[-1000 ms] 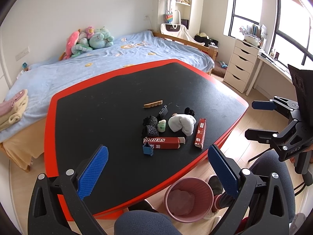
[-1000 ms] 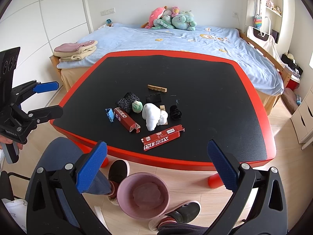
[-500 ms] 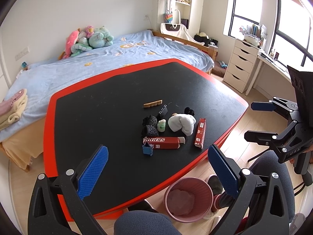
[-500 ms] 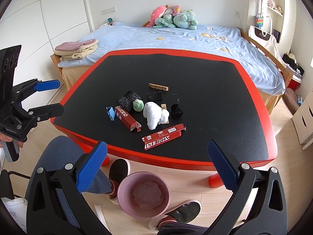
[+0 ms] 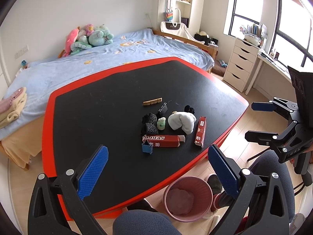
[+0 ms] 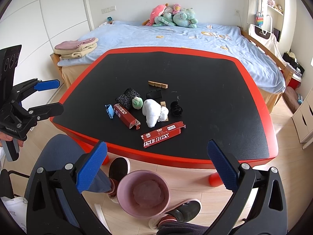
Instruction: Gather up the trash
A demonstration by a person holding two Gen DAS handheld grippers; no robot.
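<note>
A cluster of items lies on the black table with a red rim (image 6: pixel 195 152): two red cartons (image 6: pixel 163 134) (image 6: pixel 126 116), a white sock bundle (image 6: pixel 153 112), a blue clip (image 6: pixel 109 111), a patterned black sock (image 6: pixel 128 97), a green-white ball (image 6: pixel 137 102), a black scrunchie (image 6: pixel 176 108), a wooden strip (image 6: pixel 158 84). A pink bin (image 6: pixel 143 193) stands on the floor below the table edge. My left gripper (image 5: pixel 156 170) and right gripper (image 6: pixel 156 167) are open and empty, held back from the table. In the left wrist view the cartons (image 5: pixel 163 140) (image 5: pixel 200 134) and bin (image 5: pixel 187 197) show too.
A bed with a blue cover (image 6: pixel 185 39) and plush toys (image 6: pixel 174 16) stands behind the table. White drawers (image 5: pixel 242 64) are at the right. The person's knees and slippered feet (image 6: pixel 118 168) flank the bin. Folded towels (image 6: pixel 76 48) lie on the bed corner.
Both grippers have drifted slightly closer to the table. Nothing on the table has moved.
</note>
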